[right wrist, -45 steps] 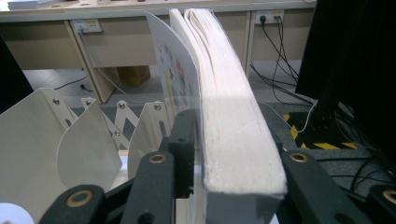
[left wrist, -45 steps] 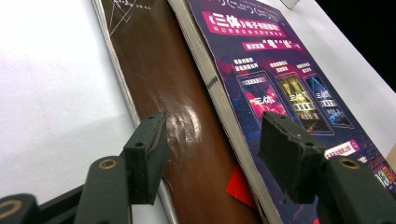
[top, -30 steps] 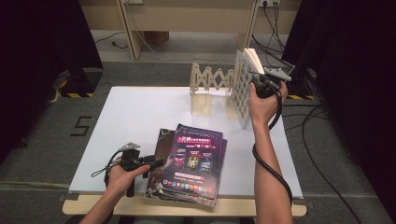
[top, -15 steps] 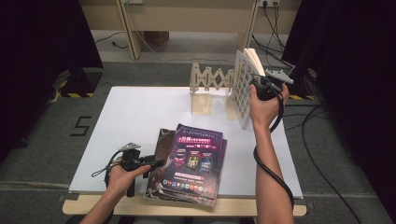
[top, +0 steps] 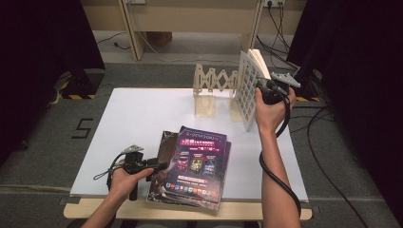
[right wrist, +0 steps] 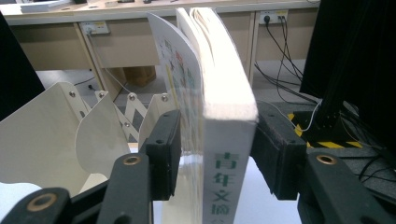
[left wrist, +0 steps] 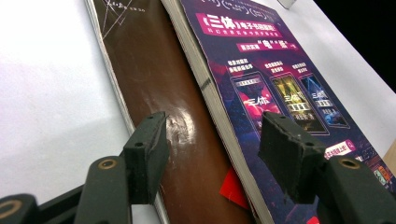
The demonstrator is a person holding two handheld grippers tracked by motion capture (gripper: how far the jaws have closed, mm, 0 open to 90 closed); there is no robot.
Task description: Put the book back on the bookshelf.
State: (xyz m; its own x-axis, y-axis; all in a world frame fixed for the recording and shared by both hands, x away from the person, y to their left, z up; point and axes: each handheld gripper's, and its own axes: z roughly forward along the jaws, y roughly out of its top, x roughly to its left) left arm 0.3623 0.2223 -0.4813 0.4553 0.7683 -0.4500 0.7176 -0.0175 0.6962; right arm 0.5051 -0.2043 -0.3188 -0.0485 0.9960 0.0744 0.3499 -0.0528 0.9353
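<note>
Right gripper (top: pixel 264 89): standing at the spine of the upright book (top: pixel 249 90), jaws straddling it; they have just been opening. In the right gripper view the book (right wrist: pixel 219 116) is sitting between the pads, the right pad touching or almost touching the spine, the left pad showing a sliver of space beside the front cover.
Right hand (top: pixel 269 110): reaching up from the bottom edge of the high view, forearm stretching long across the table's right side, wrist bending back, cable looping down along the arm.
Upright book: standing on its lower edge at the far right of the white table (top: pixel 142 118), front cover bowing away from the pages, just beside the wooden folding rack (top: pixel 214 85).
Left gripper (top: pixel 159 166): jaws gaping wide, gripping nothing, hovering low at the left edge of the stack of magazines (top: pixel 195 164).
Left hand (top: pixel 124 178): lying low near the table's near edge, pointing the gripper level toward the stack.
Stack of magazines: lying flat at the near middle of the table, purple cover (left wrist: pixel 275 88) on top, brown cover (left wrist: pixel 168 93) showing beneath it.
</note>
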